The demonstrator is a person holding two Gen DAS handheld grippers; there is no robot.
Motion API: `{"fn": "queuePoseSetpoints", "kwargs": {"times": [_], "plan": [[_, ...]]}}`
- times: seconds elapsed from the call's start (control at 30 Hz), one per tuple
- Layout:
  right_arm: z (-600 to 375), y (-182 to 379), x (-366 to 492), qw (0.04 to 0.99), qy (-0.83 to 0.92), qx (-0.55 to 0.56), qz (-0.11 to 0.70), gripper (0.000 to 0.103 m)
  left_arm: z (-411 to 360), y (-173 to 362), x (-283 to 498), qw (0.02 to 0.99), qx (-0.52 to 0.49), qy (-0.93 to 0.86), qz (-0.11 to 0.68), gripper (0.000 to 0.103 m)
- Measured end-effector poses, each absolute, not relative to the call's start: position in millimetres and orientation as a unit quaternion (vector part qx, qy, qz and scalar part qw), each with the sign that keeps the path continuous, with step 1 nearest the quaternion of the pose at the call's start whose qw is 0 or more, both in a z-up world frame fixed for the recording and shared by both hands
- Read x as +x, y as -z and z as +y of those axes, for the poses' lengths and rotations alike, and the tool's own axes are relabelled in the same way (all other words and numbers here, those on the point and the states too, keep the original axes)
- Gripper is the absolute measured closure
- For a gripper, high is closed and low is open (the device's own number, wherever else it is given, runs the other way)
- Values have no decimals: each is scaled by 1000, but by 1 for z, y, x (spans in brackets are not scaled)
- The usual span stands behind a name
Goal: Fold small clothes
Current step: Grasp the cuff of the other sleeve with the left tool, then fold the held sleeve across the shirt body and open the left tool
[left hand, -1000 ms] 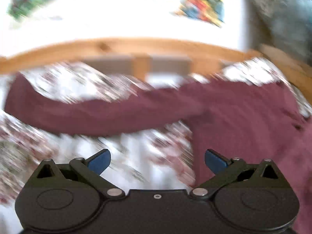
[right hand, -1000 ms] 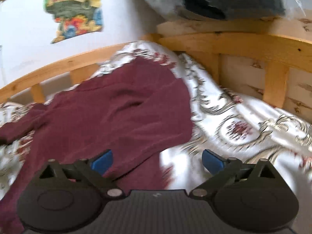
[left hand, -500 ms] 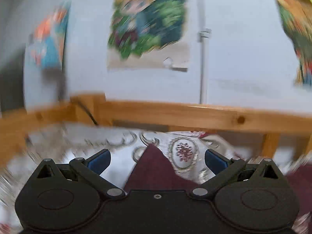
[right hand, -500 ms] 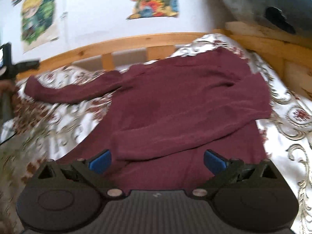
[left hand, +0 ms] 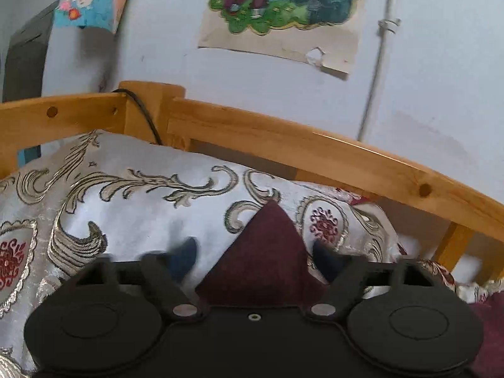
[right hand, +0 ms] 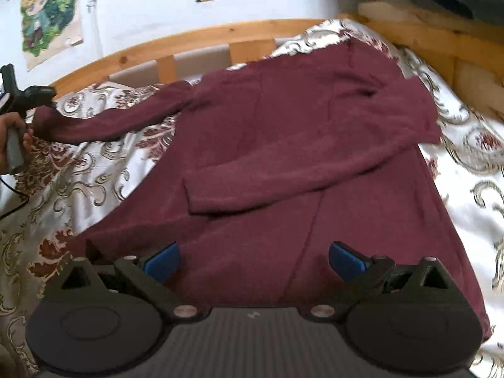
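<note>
- Maroon sweater [right hand: 315, 145] spread flat on a patterned bedspread [right hand: 78, 195], filling the centre of the right wrist view; one sleeve already folded across the chest, the other sleeve [right hand: 107, 123] stretched out toward the middle left of the frame.
- Long axis of that loose sleeve: from the shoulder at upper centre down-left to the cuff at the left edge, where a hand [right hand: 12, 138] holds the left gripper [right hand: 34, 94] — far nearer to the cuff than the right one.
- Left gripper [left hand: 253, 252], own view: sleeve tip [left hand: 267, 252] poking up between the blue fingers [left hand: 186, 255] at lower centre, pointing toward the wooden bed rail [left hand: 315, 154]. Jaws just closing, half shut and blurred, cloth between them; pads apparently not yet pressing on it.
- Right gripper [right hand: 253, 261]: jaws wide apart, nothing held, hovering over the sweater's lower body at bottom centre.
- Likely next move, judged only: pinch the cuff, carry it across toward the body.
- Only the right view shows the whole garment and the left tool's place at the cuff; only the left view shows cloth inside the jaws, plus the wall posters [left hand: 283, 0] above.
</note>
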State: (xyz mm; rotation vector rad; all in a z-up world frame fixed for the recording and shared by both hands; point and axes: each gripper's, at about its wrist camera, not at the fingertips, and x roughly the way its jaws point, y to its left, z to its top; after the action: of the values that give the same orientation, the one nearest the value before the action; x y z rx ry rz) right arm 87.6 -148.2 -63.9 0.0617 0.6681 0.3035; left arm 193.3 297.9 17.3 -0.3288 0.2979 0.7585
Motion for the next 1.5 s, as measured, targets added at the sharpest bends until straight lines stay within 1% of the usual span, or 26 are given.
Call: {"fn": "queuePoseSetpoints", "kwargs": {"times": [0.03, 0.07, 0.1, 0.17, 0.23, 0.37, 0.5, 0.6, 0.7, 0.83, 1.0, 1.27, 1.37, 1.47, 1.5], "plan": [[-151, 65, 88, 933, -147, 34, 328, 0, 297, -18, 195, 906, -159, -361, 152, 65], [-152, 65, 89, 933, -144, 37, 328, 0, 296, -18, 196, 906, -159, -361, 156, 75], [-153, 65, 89, 933, -141, 38, 328, 0, 294, -18, 196, 905, -157, -363, 157, 88], [-156, 65, 89, 935, -135, 39, 325, 0, 289, -22, 194, 907, -151, -363, 150, 93], [-157, 64, 89, 937, -129, 42, 322, 0, 279, -29, 193, 911, -132, -363, 144, 96], [-165, 56, 86, 943, -118, 48, 307, 0, 244, -52, 187, 933, -99, -331, 104, 97], [-175, 49, 80, 949, -108, 52, 293, 0, 185, -78, 171, 968, -48, -245, 32, 97], [-180, 47, 76, 951, -102, 54, 288, 0, 134, -84, 154, 993, -32, -113, -11, 97], [-188, 47, 74, 951, -90, 58, 289, 0, 79, -77, 137, 1000, -5, 11, -22, 96], [-205, 52, 73, 949, -62, 76, 299, 0, 26, -52, 127, 988, -11, 148, 36, 96], [-226, 60, 69, 945, -29, 99, 311, 0, -2, -15, 124, 968, -28, 220, 115, 96], [-238, 64, 64, 943, -16, 108, 313, 0, -14, 0, 129, 960, -15, 240, 141, 96], [-239, 64, 65, 943, -13, 112, 312, 0, -16, 6, 127, 955, -23, 248, 162, 95], [-240, 63, 64, 944, -6, 114, 310, 0, -19, 12, 127, 947, -25, 259, 188, 93], [-241, 63, 63, 944, -2, 116, 309, 0, -20, 14, 127, 944, -25, 263, 196, 88]]}}
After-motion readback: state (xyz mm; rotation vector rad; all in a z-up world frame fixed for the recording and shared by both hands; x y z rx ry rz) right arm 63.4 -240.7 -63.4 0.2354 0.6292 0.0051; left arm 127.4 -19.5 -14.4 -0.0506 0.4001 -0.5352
